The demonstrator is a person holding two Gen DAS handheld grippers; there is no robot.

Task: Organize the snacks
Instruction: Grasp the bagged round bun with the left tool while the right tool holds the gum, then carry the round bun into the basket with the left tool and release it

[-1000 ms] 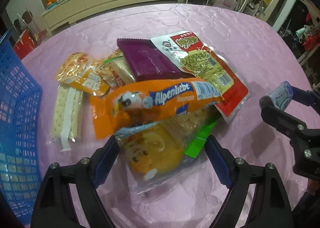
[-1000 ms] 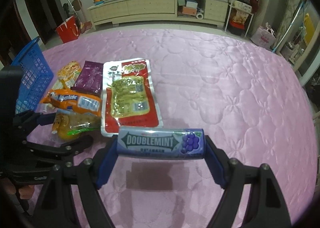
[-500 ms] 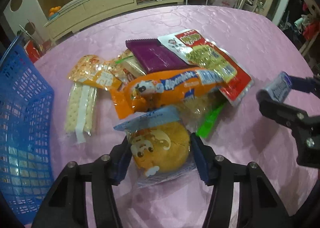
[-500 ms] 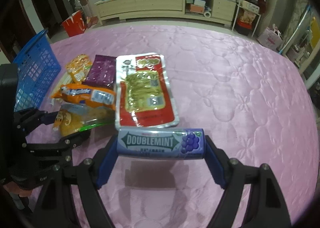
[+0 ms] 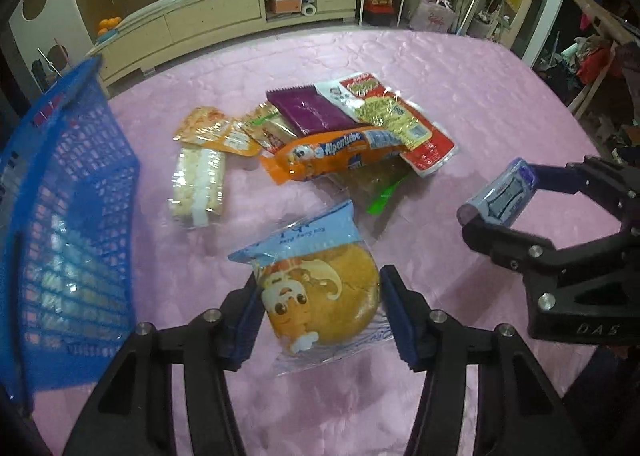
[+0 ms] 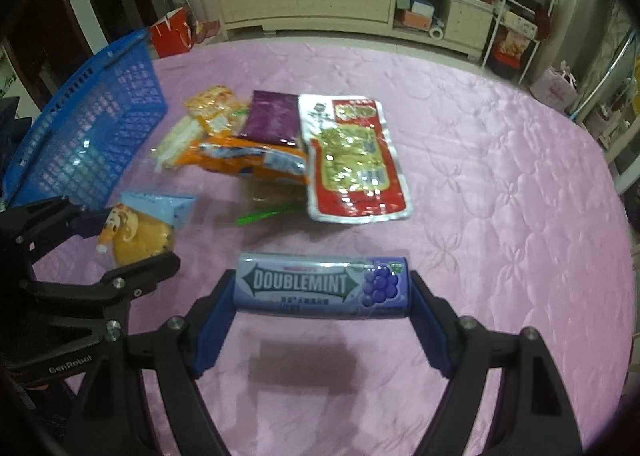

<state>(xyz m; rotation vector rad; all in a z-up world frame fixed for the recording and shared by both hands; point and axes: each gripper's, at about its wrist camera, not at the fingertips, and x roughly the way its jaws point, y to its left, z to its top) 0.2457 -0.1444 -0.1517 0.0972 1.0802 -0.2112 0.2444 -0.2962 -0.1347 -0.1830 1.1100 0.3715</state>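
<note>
**Both jaws loaded; basket lies to the left of the left jaws**

Left gripper [image 5: 320, 312]: jaws clamped on a bagged bun [image 5: 320, 296], pads pressing on either side of the wrapper. They have just been closing, with the bun between them. The bun's blue sealed flap points ahead, away from the jaws; the bag appears to be clear of the surface [image 5: 460, 67].

Right gripper [image 6: 322, 310]: jaws set wide, clamped end to end on a gum roll [image 6: 322, 286]. The roll's long axis runs straight across the gap, pad to pad, label facing the camera. Its shadow lies on the cloth below, so it is held off the surface.

Key relation: the blue basket [image 5: 60, 223] stands just to the left of the left jaws, near side wall close by. From the right jaws it lies further off to the left, beyond the left gripper. Judgement: the left hand is the nearer and should drop first; the right has to cross behind it or wait.

Basket contents: blurred through the mesh. Cannot tell whether anything is inside.

Ahead of both jaws, a pile remains on the surface: orange candy bag [image 5: 332, 153], red pouch [image 5: 404, 123], purple pack [image 5: 308, 111], cracker pack [image 5: 198, 185].
</note>
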